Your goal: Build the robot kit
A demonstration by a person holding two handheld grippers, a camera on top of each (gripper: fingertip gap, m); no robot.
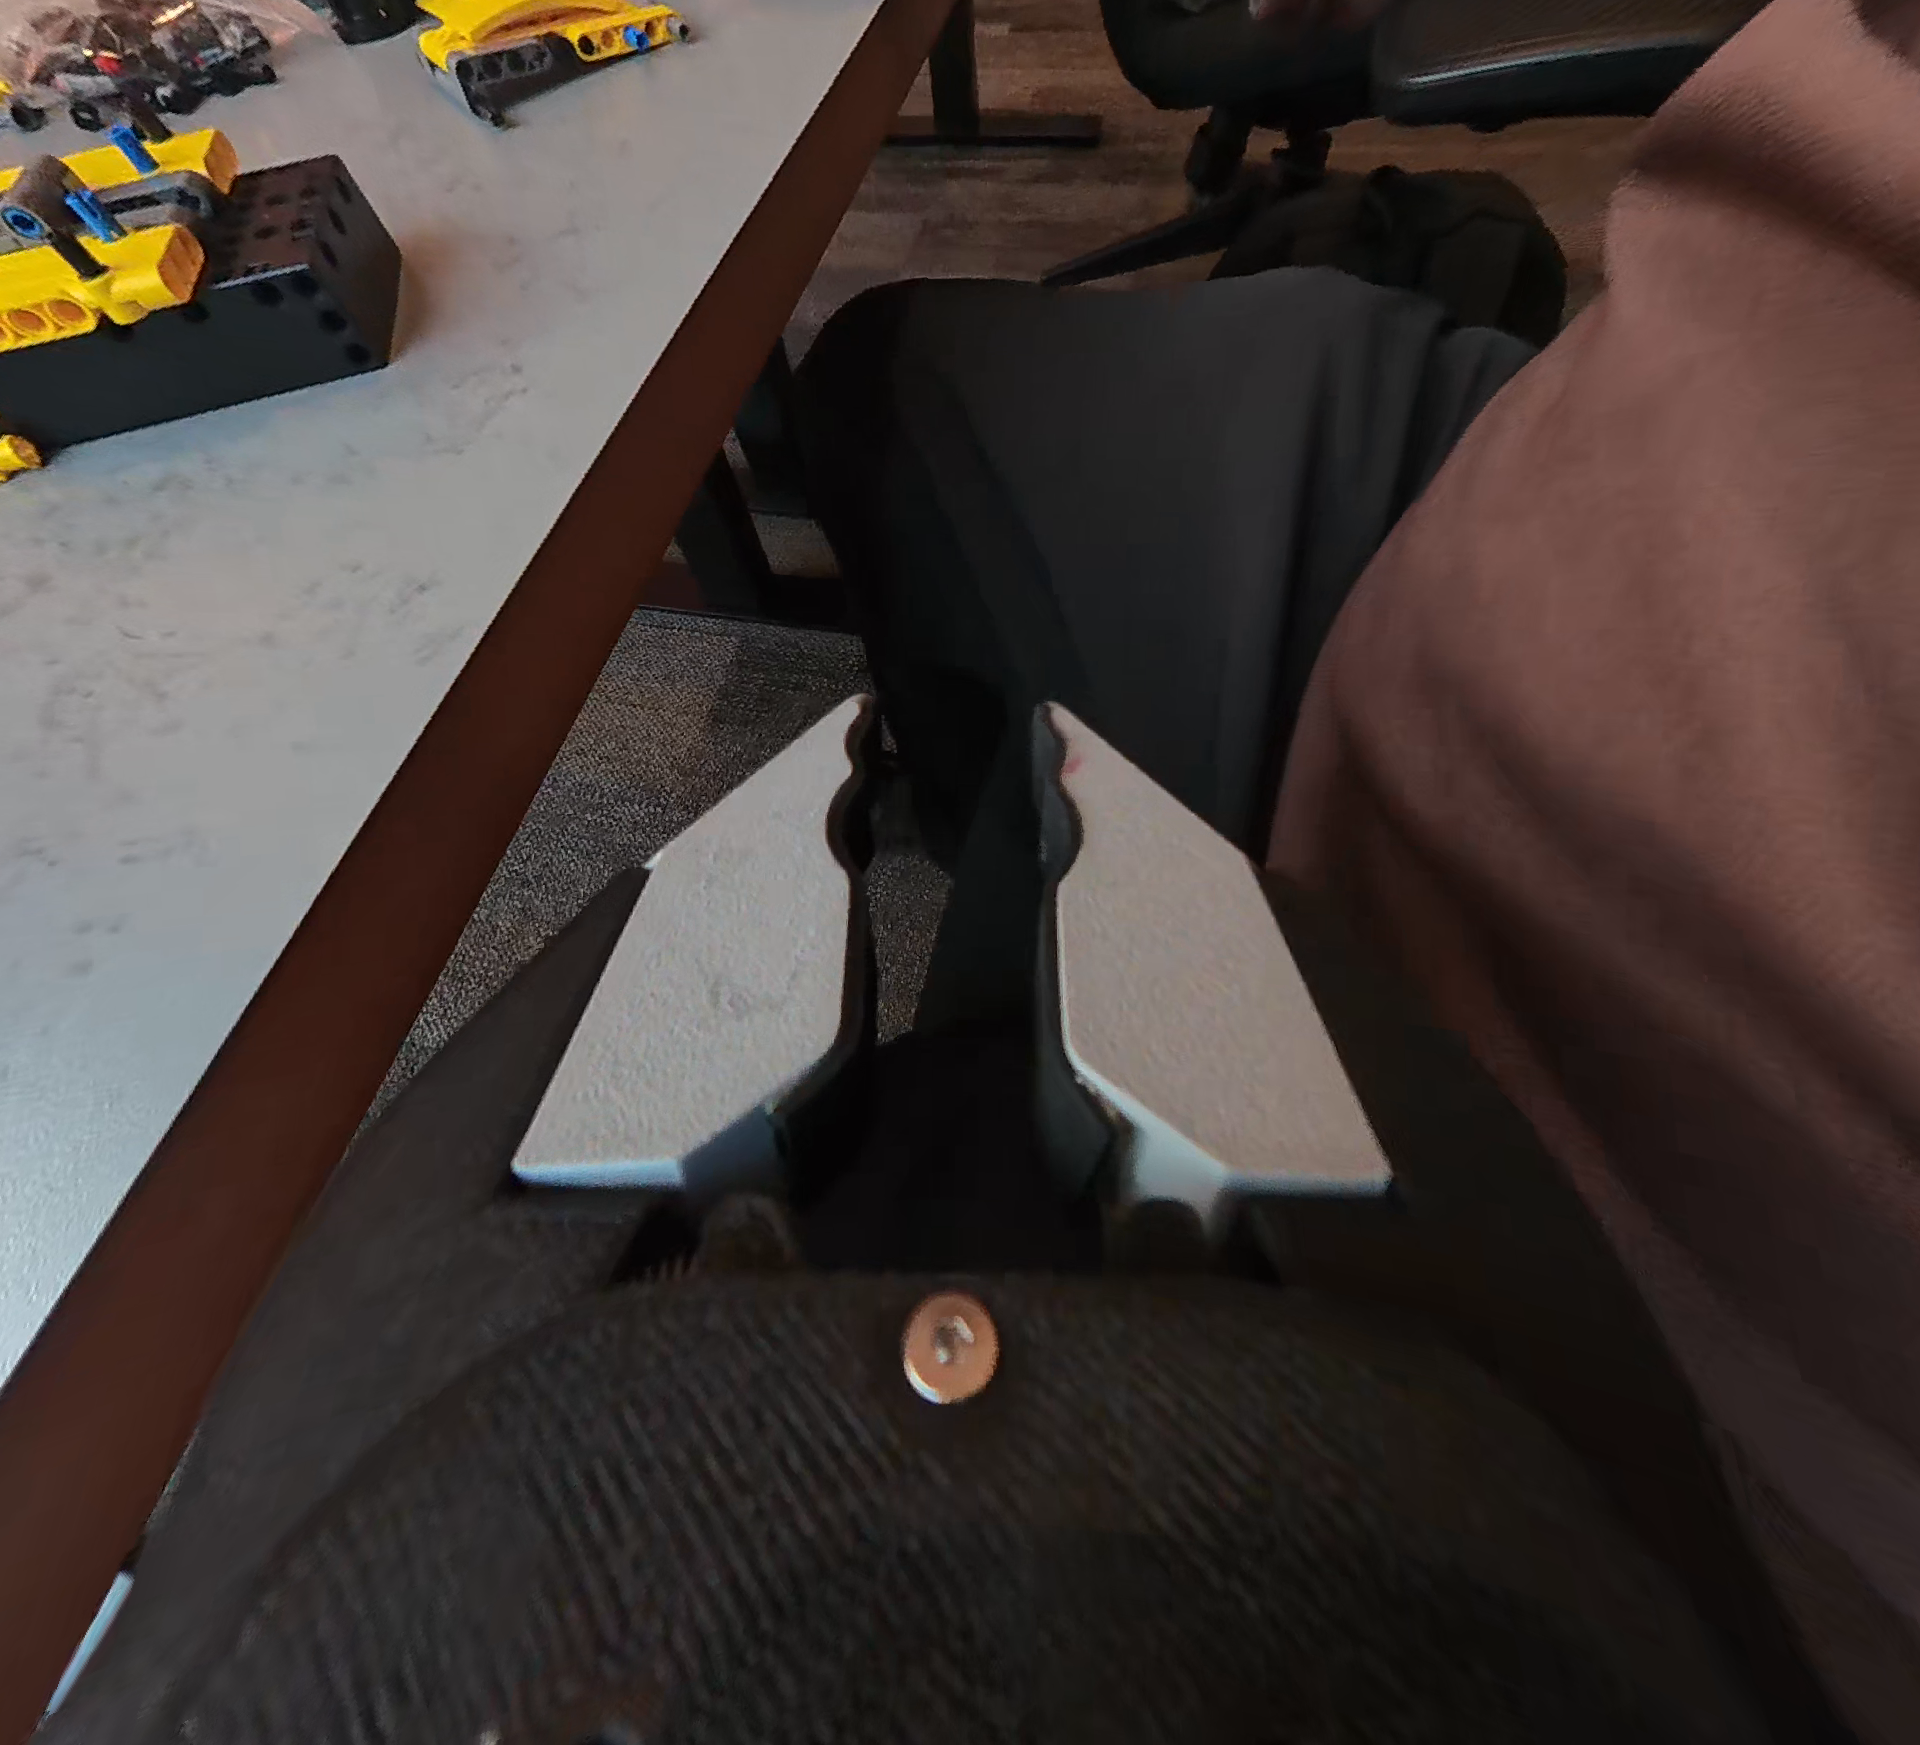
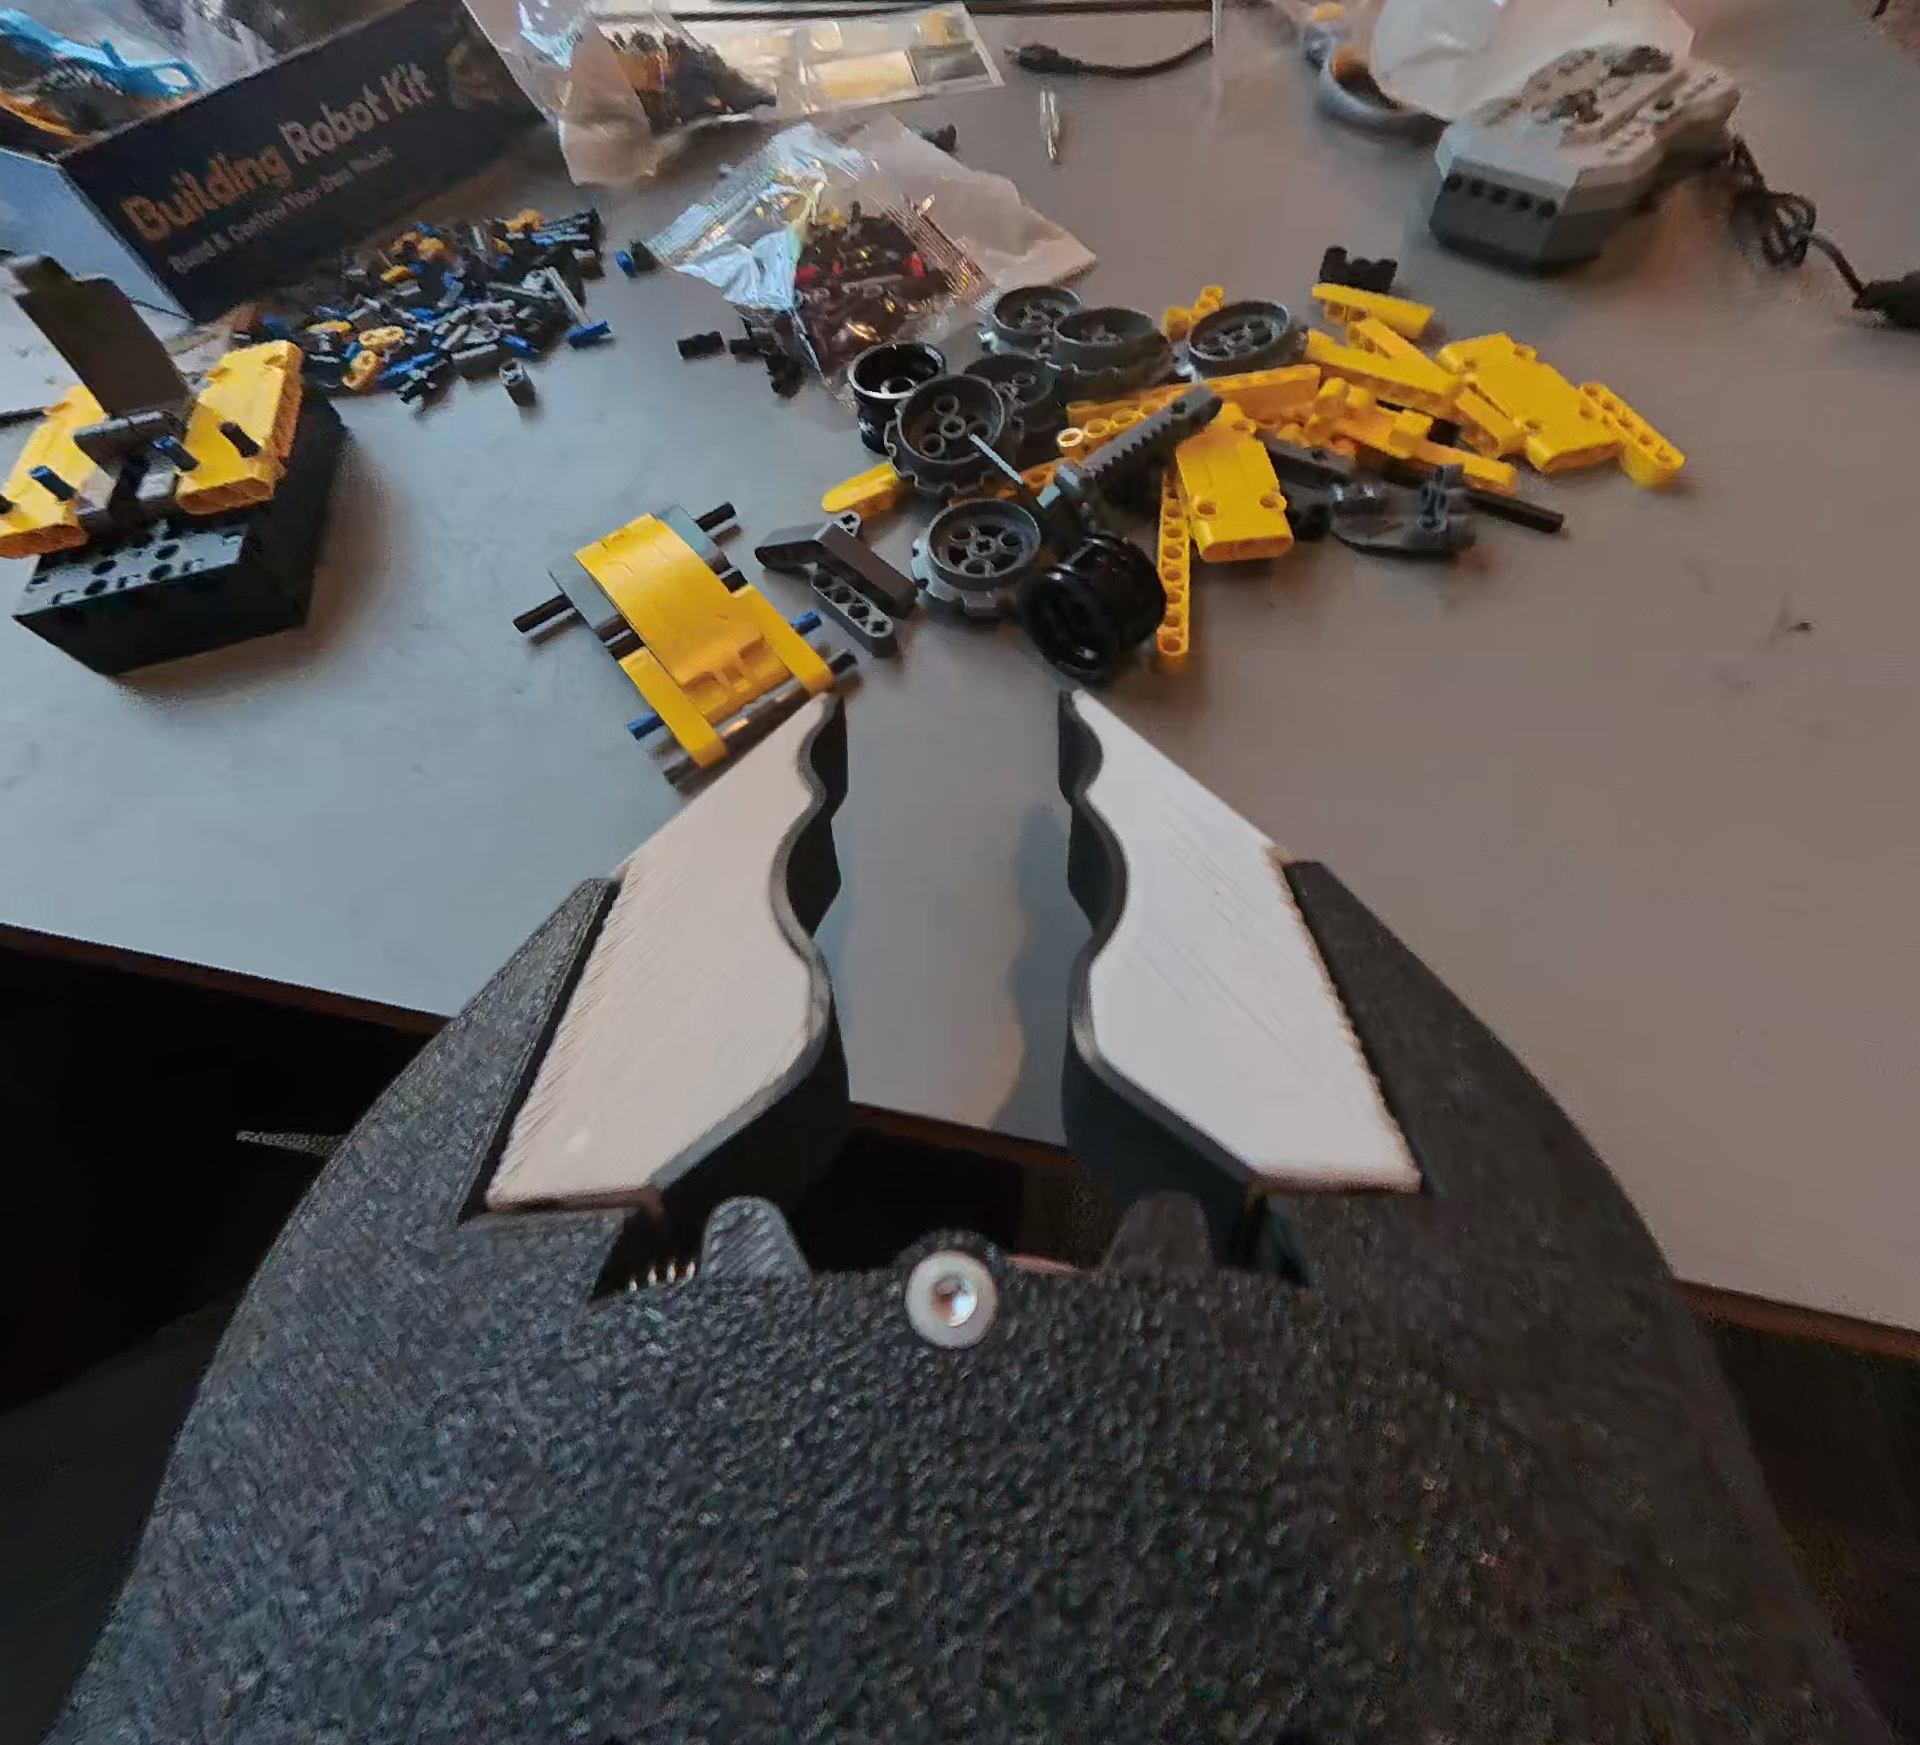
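The right gripper (image 2: pixel 948 719) hovers over the bench (image 2: pixel 416 812), fingers spread and empty, just beside the yellow curved piece (image 2: pixel 691 620). The left gripper (image 1: pixel 954 719), also spread and empty, hangs off the bench by the person's dark trousers (image 1: pixel 1143 469)

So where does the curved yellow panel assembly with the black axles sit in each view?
Left wrist view: the curved yellow panel assembly lies at upper left on the grey table, far from the open left gripper.
Right wrist view: it lies left of centre, just beyond the open right gripper.
Shared landmark: the black perforated block carrying yellow parts.
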